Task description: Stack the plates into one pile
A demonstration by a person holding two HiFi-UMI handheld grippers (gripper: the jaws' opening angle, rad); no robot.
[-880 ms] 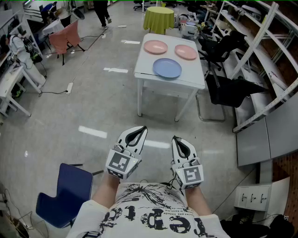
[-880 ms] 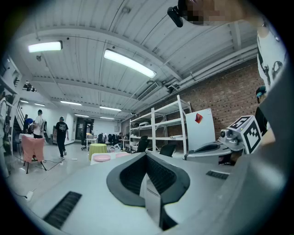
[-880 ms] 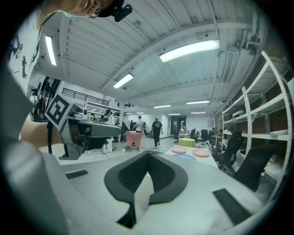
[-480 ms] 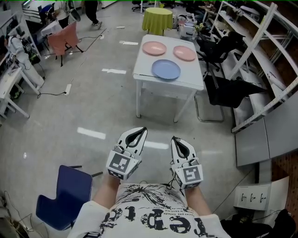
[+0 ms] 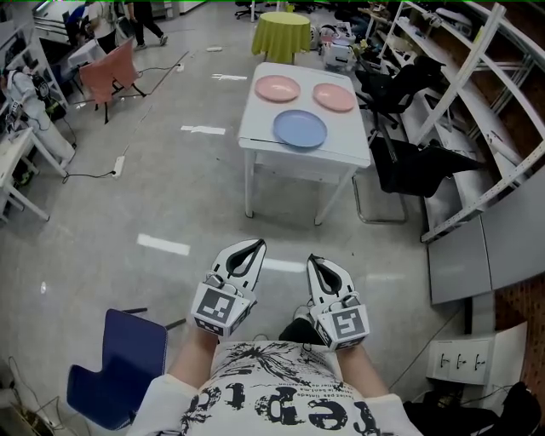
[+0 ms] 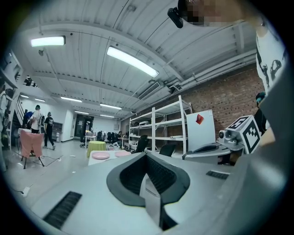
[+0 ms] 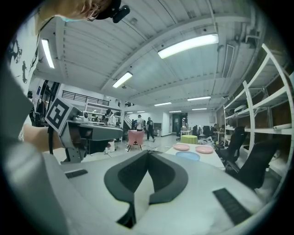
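Note:
Three plates lie apart on a white table [image 5: 255, 128] far ahead: a blue plate [image 5: 300, 129] nearest me, a pink plate [image 5: 278, 88] behind it to the left, and a second pink plate [image 5: 334, 96] to the right. The right gripper view shows the blue plate [image 7: 187, 155] and both pink ones [image 7: 181, 147] [image 7: 204, 149]. My left gripper [image 5: 251, 246] and right gripper [image 5: 314, 261] are held close to my body, well short of the table, both shut and empty.
A blue chair [image 5: 123, 362] stands on the floor at my lower left. Black office chairs [image 5: 417, 166] and white shelving [image 5: 477, 111] line the right. A round table with yellow-green cloth [image 5: 281, 34] stands beyond the white table. People walk at the far left [image 5: 140, 21].
The table and plates have come slightly nearer and lower in the head view as I walk forward. Both grippers keep their place by my body, still shut.

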